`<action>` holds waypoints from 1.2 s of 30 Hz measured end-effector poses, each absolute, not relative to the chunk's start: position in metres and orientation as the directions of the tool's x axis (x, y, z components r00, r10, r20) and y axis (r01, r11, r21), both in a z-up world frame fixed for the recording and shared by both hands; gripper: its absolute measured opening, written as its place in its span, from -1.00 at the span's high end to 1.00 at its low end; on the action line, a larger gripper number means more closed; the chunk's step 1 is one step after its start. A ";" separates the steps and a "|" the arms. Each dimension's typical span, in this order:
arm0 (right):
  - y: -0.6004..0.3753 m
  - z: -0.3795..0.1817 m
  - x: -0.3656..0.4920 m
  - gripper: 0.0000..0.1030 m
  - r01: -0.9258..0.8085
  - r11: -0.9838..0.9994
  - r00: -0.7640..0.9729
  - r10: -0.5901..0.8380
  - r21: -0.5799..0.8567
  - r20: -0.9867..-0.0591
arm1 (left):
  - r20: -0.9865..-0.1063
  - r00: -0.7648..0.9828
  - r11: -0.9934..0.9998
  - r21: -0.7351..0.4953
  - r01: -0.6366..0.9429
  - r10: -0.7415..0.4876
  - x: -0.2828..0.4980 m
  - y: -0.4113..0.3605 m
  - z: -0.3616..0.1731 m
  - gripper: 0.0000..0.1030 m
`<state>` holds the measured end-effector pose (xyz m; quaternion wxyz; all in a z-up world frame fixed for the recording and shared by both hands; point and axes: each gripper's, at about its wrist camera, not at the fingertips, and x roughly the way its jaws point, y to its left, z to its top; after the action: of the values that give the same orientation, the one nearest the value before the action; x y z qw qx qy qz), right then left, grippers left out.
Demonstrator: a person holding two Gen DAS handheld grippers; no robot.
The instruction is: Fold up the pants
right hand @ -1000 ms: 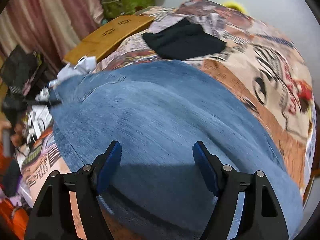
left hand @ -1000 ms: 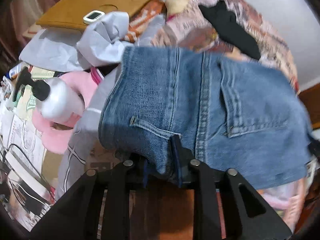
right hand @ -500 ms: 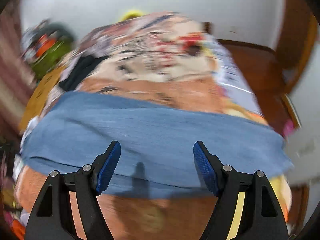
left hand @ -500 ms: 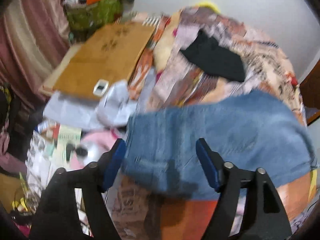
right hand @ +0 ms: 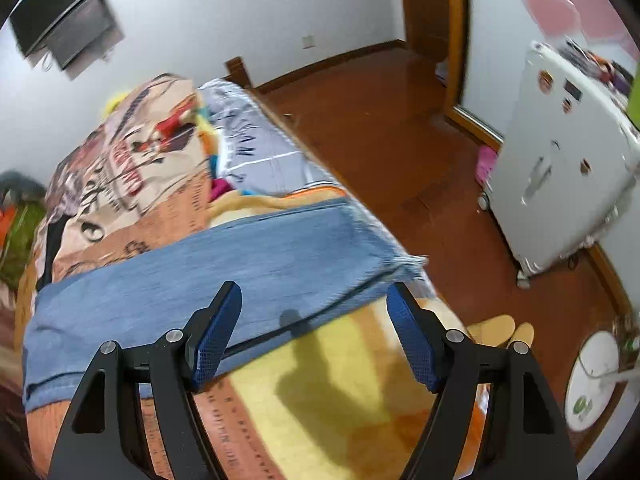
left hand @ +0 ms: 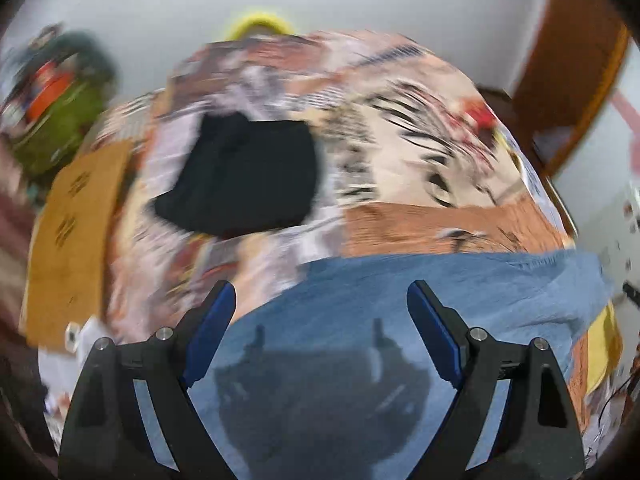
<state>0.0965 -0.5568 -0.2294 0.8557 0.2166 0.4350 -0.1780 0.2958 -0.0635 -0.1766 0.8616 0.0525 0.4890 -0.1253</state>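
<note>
The blue jeans [left hand: 420, 312] lie flat across the patterned bedspread [left hand: 400, 152], folded lengthwise into a long band. In the right wrist view the jeans [right hand: 240, 264] stretch from lower left to the frayed hem [right hand: 404, 264] near the bed's right edge. My left gripper [left hand: 320, 308] is open and empty, held above the jeans. My right gripper [right hand: 314, 304] is open and empty, above the jeans' near edge close to the hem end. The left wrist view is blurred by motion.
A black garment [left hand: 244, 176] lies further back on the bed. A brown wooden board [left hand: 72, 240] sits at the bed's left. To the right are the wooden floor [right hand: 380, 128], a white cabinet [right hand: 560, 184], slippers [right hand: 500, 332] and a fan base [right hand: 596, 384].
My left gripper let go of the jeans' waist, opened and lifted away. Both grippers rose and swung right; the right view now faces the hem end and the floor.
</note>
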 end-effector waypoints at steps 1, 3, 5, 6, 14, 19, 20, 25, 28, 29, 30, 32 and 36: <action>-0.560 -0.232 0.095 -0.40 0.503 0.837 0.557 -0.123 0.215 -0.821 | -0.865 0.471 0.952 -0.029 0.304 -0.177 0.302 -0.083 -0.183 -0.71; -0.568 -0.236 0.095 -0.40 0.521 0.825 0.557 -0.134 0.220 -0.819 | -0.879 0.433 0.932 -0.032 0.362 -0.198 0.311 -0.115 -0.195 -0.71; -0.574 -0.240 0.098 -0.40 0.533 0.813 0.561 -0.132 0.234 -0.817 | -0.891 0.401 0.913 -0.037 0.406 -0.214 0.316 -0.139 -0.206 -0.71; -0.578 -0.242 0.099 -0.39 0.534 0.810 0.561 -0.123 0.244 -0.819 | -0.900 0.379 0.902 -0.035 0.431 -0.216 0.319 -0.153 -0.214 -0.71; -0.584 -0.267 0.117 0.13 0.509 0.814 0.534 -0.046 0.278 -0.844 | -0.921 0.331 0.851 0.000 0.525 -0.204 0.308 -0.210 -0.247 -0.85; -0.583 -0.280 0.122 0.66 0.513 0.799 0.535 -0.012 0.313 -0.845 | -0.918 0.343 0.860 0.006 0.510 -0.197 0.306 -0.212 -0.249 -0.88; -0.583 -0.278 0.123 0.84 0.511 0.798 0.545 -0.013 0.320 -0.838 | -0.920 0.340 0.862 0.003 0.508 -0.197 0.307 -0.212 -0.249 -0.88; -0.578 -0.246 0.131 0.90 0.479 0.833 0.605 -0.087 0.275 -0.791 | -0.927 0.318 0.863 -0.014 0.505 -0.201 0.306 -0.218 -0.247 -0.88; -0.580 -0.205 0.136 0.91 0.445 0.847 0.687 -0.114 0.292 -0.717 | -0.929 0.291 0.851 -0.048 0.523 -0.231 0.301 -0.225 -0.243 -0.88; -0.580 -0.191 0.135 0.91 0.433 0.851 0.714 -0.123 0.297 -0.689 | -0.929 0.268 0.840 -0.074 0.538 -0.254 0.297 -0.231 -0.242 -0.88; -0.579 -0.176 0.133 0.91 0.421 0.859 0.740 -0.139 0.293 -0.658 | -0.930 0.255 0.832 -0.088 0.547 -0.266 0.294 -0.235 -0.241 -0.88; -0.575 -0.153 0.127 0.91 0.397 0.876 0.779 -0.163 0.274 -0.606 | -0.928 0.235 0.815 -0.110 0.569 -0.290 0.288 -0.246 -0.241 -0.88; -0.578 -0.164 0.120 0.91 0.405 0.885 0.743 -0.173 0.228 -0.646 | -0.931 0.225 0.789 -0.098 0.607 -0.289 0.275 -0.272 -0.247 -0.88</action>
<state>0.1199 -0.5777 -0.1639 0.9161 0.1801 0.3215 -0.1579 0.2754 -0.2721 -0.2473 0.7691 0.1448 0.5502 -0.2912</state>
